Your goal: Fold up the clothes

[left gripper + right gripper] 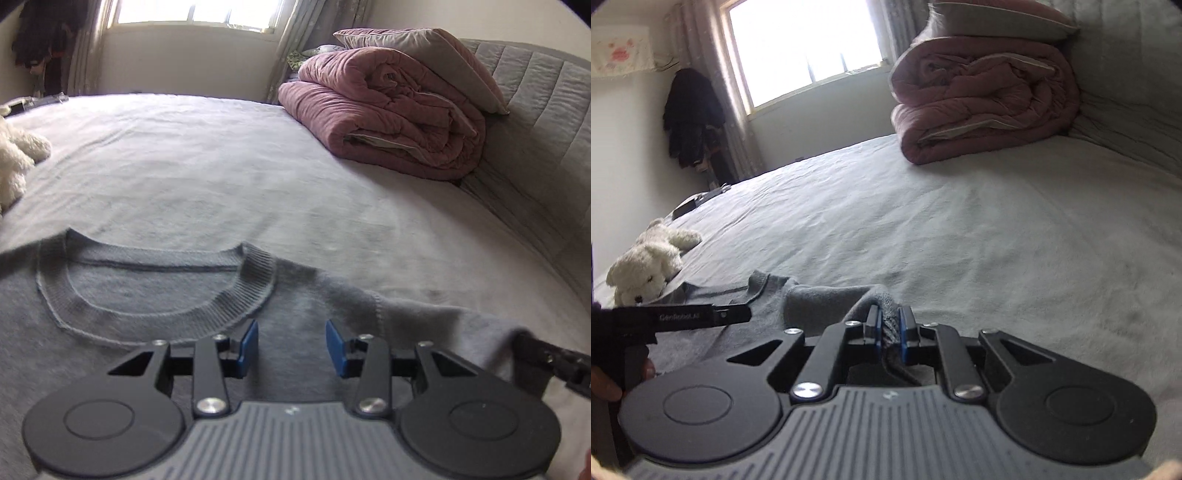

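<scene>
Blue pads of the right gripper [889, 325] are clamped on a grey sweater [155, 295] edge near the bed [221, 166] edge, while the left gripper [291, 347] is held part-open, empty, over its collar.

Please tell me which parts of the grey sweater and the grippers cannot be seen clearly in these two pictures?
- Grey sweater, left wrist view: its lower body is hidden by the left gripper and cut by the frame edge.
- Right wrist view: the right gripper covers the pinched fabric; which part it is, unclear.

"GenRobot.AI" is printed on the left claw [733, 314].
</scene>
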